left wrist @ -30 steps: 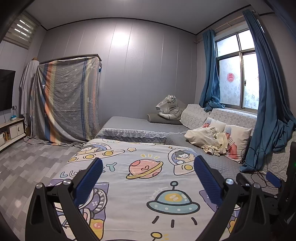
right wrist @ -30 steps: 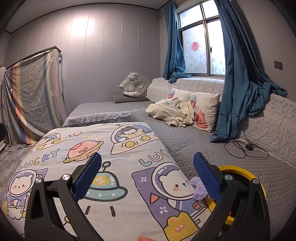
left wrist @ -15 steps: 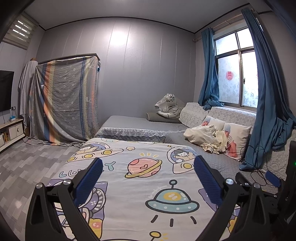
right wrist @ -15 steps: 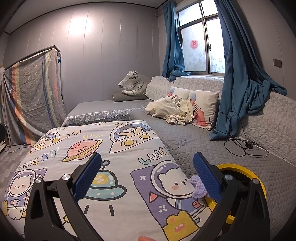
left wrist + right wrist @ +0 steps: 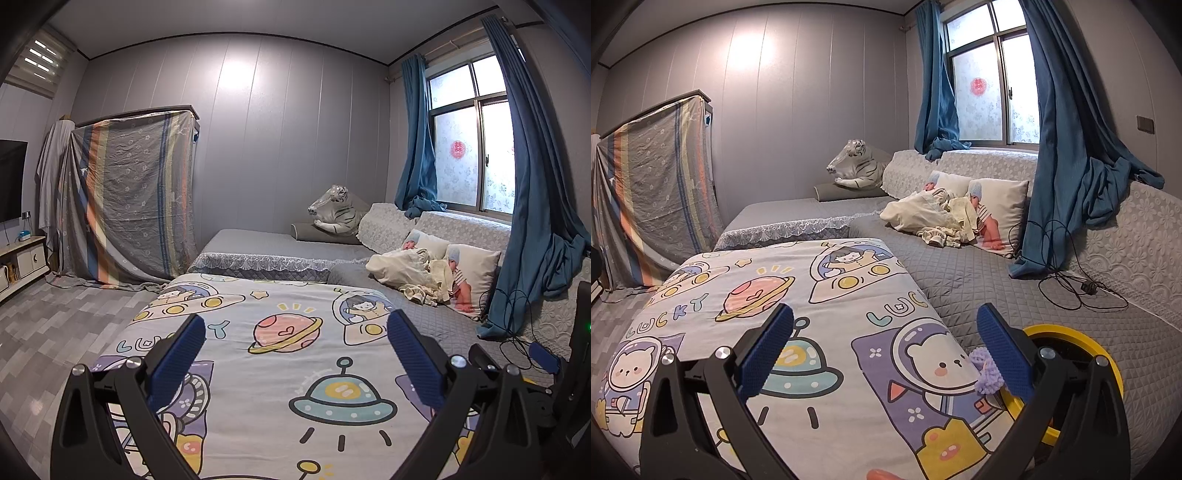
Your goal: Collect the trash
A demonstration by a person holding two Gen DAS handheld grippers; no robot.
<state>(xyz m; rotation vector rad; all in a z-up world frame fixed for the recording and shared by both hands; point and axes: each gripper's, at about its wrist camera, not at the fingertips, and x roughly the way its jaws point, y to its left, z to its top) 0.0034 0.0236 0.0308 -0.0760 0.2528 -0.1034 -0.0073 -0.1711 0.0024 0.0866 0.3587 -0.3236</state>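
My left gripper (image 5: 295,332) is open and empty above a cartoon-print bedsheet (image 5: 288,369). My right gripper (image 5: 884,321) is also open and empty above the same sheet (image 5: 812,295). A yellow-rimmed round bin (image 5: 1104,362) sits on the grey quilt at the lower right, partly hidden behind the right finger. A small fluffy purple piece (image 5: 986,373) lies at the sheet's edge beside the bin, just left of that finger. In the left wrist view neither the bin nor the purple piece shows.
A grey quilted platform (image 5: 979,273) carries pillows with crumpled cream cloth (image 5: 934,218) and black cables (image 5: 1071,288). A plush tiger (image 5: 336,218) sits at the back. A draped wardrobe (image 5: 129,199) and tiled floor (image 5: 55,325) are on the left. Blue curtains (image 5: 1067,147) hang by the window.
Both views have shifted slightly, so the scene sits a little lower and closer. Both grippers stay open and nothing was picked up.
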